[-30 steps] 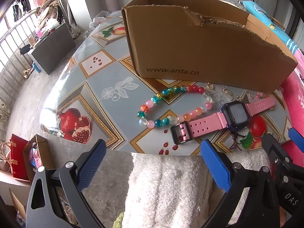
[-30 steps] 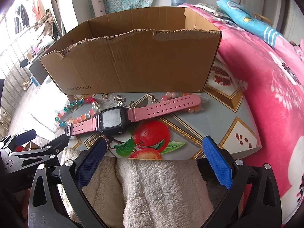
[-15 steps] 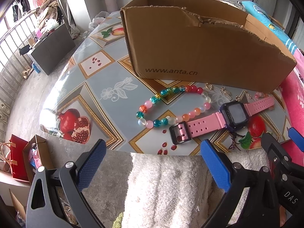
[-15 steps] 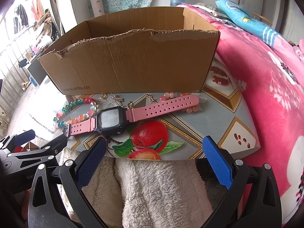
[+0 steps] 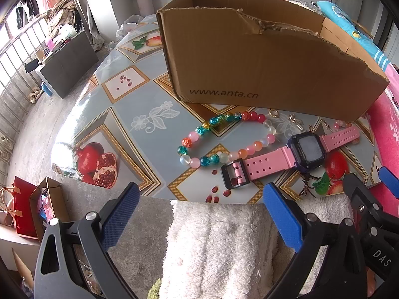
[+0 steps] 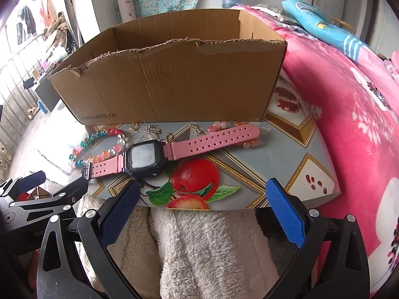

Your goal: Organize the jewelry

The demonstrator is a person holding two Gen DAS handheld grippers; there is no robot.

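Beside the brown box (image 6: 174, 82) — pink watch (image 6: 159, 153), multicoloured beads (image 5: 219, 139); fruit-patterned blue-grey tablecloth (image 5: 139, 99) beneath.

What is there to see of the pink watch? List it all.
The pink watch lies flat and unbuckled, face up, on the patterned tabletop in front of the cardboard box. It has a dark square case with a grey blank screen, a perforated rubbery-looking pink strap and a black buckle. Its long strap end overlaps a pinkish bead bracelet. Neither gripper touches it.

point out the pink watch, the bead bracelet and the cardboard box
pink watch (image 6: 143, 158), right wrist view, on its dark screen
bead bracelet (image 5: 205, 161), left wrist view, on a teal bead on its near side
cardboard box (image 6: 174, 84), right wrist view, on its front wall
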